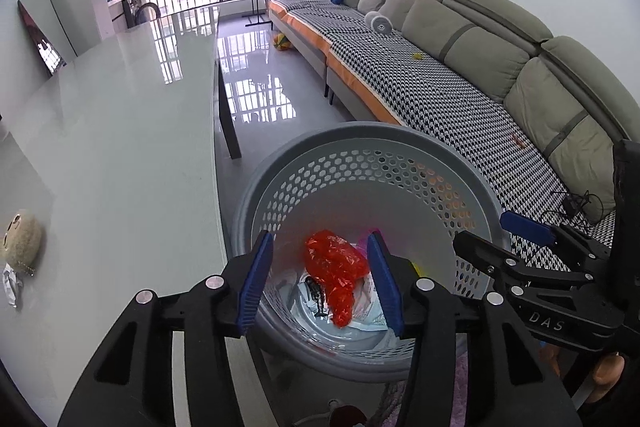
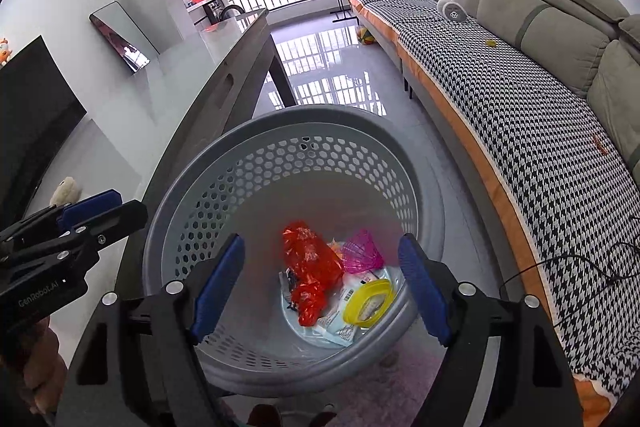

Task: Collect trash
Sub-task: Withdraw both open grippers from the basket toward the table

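Note:
A grey perforated trash basket (image 1: 360, 135) stands on the floor beside the table; it also shows in the right wrist view (image 2: 280, 119). Inside lie a crumpled red plastic bag (image 1: 336, 267) (image 2: 308, 263), a pink plastic cup (image 2: 362, 255), a yellow lid (image 2: 368, 301) and paper wrappers (image 2: 340, 327). My left gripper (image 1: 320, 283) is open and empty above the basket's near rim. My right gripper (image 2: 320, 287) is open and empty above the basket; it shows at the right of the left wrist view (image 1: 492, 239). A crumpled white wrapper (image 1: 11, 285) lies on the table at the far left.
A long glass-topped table (image 1: 120, 107) runs along the left, with a beige plush toy (image 1: 22, 241) near its edge. A grey sofa with a houndstooth cover (image 1: 440, 95) runs along the right, with a cable and charger (image 1: 574, 205) on it. Tiled floor lies between.

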